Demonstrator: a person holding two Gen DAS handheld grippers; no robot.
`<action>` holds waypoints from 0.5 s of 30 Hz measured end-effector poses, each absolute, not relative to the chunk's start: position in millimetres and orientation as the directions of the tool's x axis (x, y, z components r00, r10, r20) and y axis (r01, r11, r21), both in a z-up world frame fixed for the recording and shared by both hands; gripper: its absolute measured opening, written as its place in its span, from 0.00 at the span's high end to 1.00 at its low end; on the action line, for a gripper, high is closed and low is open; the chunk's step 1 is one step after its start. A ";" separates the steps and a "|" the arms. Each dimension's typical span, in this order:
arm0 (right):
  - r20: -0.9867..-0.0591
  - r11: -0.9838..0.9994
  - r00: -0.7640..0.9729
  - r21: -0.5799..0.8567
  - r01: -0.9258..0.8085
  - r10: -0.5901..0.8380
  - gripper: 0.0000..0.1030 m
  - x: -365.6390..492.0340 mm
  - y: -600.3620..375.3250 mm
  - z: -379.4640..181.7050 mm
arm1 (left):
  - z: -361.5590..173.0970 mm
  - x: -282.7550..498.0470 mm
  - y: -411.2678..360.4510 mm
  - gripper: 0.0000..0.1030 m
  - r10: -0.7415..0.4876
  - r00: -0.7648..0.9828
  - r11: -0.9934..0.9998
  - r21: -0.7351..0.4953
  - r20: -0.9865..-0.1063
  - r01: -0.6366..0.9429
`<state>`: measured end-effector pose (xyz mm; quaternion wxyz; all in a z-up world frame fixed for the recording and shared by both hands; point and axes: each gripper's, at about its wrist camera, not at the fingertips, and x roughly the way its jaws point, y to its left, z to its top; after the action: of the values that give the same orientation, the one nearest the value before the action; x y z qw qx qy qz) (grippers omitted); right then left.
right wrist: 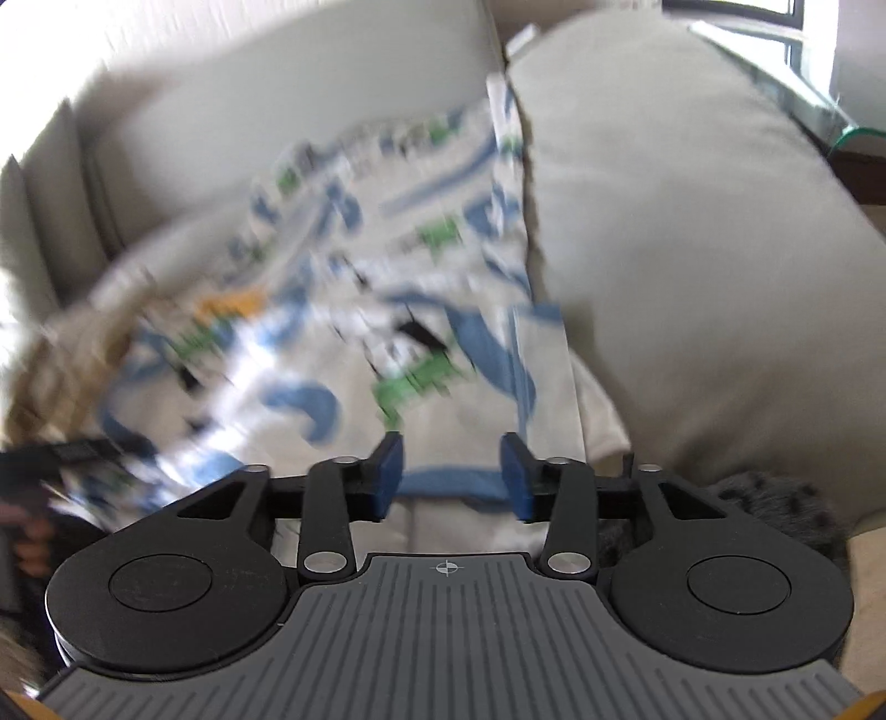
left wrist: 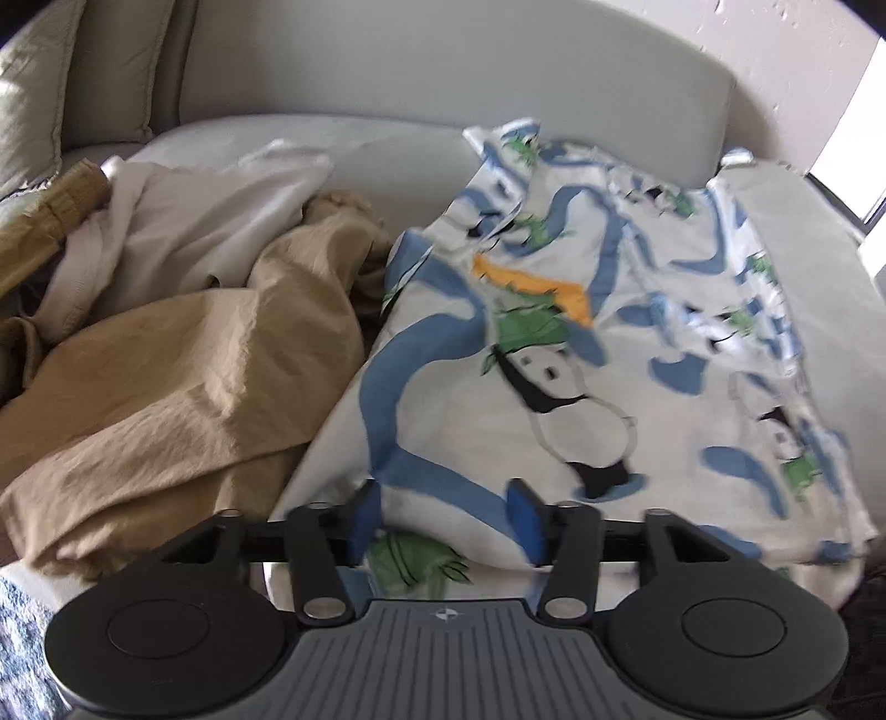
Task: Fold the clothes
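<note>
A white printed garment (left wrist: 554,354) with blue swirls, penguins, green patches and an orange patch lies spread on the pale sofa seat. My left gripper (left wrist: 446,520) hangs over its near edge with the blue pads (left wrist: 365,518) wide apart; the cloth lies flat under the gap and neither pad presses on it. The right wrist view is blurred. There the same garment (right wrist: 343,310) lies ahead, and my right gripper (right wrist: 451,473) stands open over its blue-trimmed hem (right wrist: 451,479), pads clear of the fabric.
A crumpled tan garment (left wrist: 183,376) and a white garment (left wrist: 188,232) lie heaped left of the printed one. The sofa backrest (left wrist: 421,66) rises behind. A large grey cushion (right wrist: 692,249) borders the garment's right side. A window (right wrist: 775,22) is at the far right.
</note>
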<state>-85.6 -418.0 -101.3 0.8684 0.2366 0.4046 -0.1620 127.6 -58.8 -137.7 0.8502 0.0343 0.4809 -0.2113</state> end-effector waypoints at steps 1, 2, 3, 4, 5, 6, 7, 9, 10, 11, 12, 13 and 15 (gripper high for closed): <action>-0.762 0.830 0.642 0.304 0.468 -0.082 0.48 -89.3 -419.7 -91.1 | -130.4 122.0 -58.4 0.34 -0.323 0.459 0.909 -0.137 -0.827 0.393; -0.747 0.823 0.660 0.328 0.463 -0.074 0.47 -92.0 -421.1 -82.2 | -122.9 116.0 -58.6 0.29 -0.317 0.474 0.911 -0.123 -0.822 0.395; -0.735 0.816 0.675 0.352 0.459 -0.063 0.47 -95.1 -423.2 -74.9 | -115.6 110.3 -58.4 0.29 -0.313 0.488 0.910 -0.111 -0.815 0.399; -0.724 0.808 0.688 0.374 0.455 -0.052 0.46 -97.6 -424.9 -69.0 | -108.9 105.6 -57.5 0.29 -0.314 0.500 0.909 -0.103 -0.807 0.404; -0.715 0.799 0.698 0.396 0.452 -0.041 0.45 -99.7 -426.4 -64.3 | -102.4 101.1 -56.5 0.26 -0.315 0.511 0.907 -0.096 -0.800 0.409; -0.708 0.791 0.706 0.414 0.450 -0.031 0.45 -101.1 -427.3 -60.9 | -96.9 97.2 -54.7 0.25 -0.311 0.523 0.909 -0.088 -0.794 0.408; -0.703 0.785 0.711 0.428 0.448 -0.022 0.45 -101.3 -426.9 -58.6 | -92.3 94.5 -52.7 0.25 -0.301 0.536 0.913 -0.076 -0.789 0.400; -0.696 0.780 0.718 0.443 0.442 -0.012 0.45 -101.2 -423.8 -56.0 | -84.4 90.0 -47.5 0.25 -0.275 0.561 0.926 -0.058 -0.781 0.374; -0.693 0.778 0.721 0.449 0.439 -0.007 0.45 -101.3 -422.2 -55.7 | -80.7 88.4 -44.6 0.25 -0.268 0.568 0.931 -0.058 -0.778 0.360; -0.692 0.777 0.722 0.455 0.435 0.001 0.45 -101.4 -421.2 -56.0 | -77.1 86.9 -41.7 0.25 -0.263 0.574 0.936 -0.060 -0.775 0.347; -0.691 0.775 0.723 0.461 0.432 0.008 0.45 -101.2 -420.4 -56.6 | -73.2 85.4 -39.0 0.25 -0.264 0.579 0.939 -0.068 -0.772 0.337; -0.691 0.773 0.722 0.466 0.431 0.013 0.45 -100.5 -420.0 -57.3 | -69.5 83.2 -37.3 0.24 -0.269 0.583 0.941 -0.078 -0.767 0.331; -0.689 0.770 0.725 0.473 0.428 0.020 0.45 -99.6 -419.0 -58.0 | -61.9 76.7 -35.4 0.22 -0.286 0.591 0.939 -0.097 -0.754 0.330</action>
<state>-99.6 -418.9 -58.0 0.8725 0.3181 0.3521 -0.1167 76.7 -35.4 -61.9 0.8915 0.0264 0.4180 -0.1727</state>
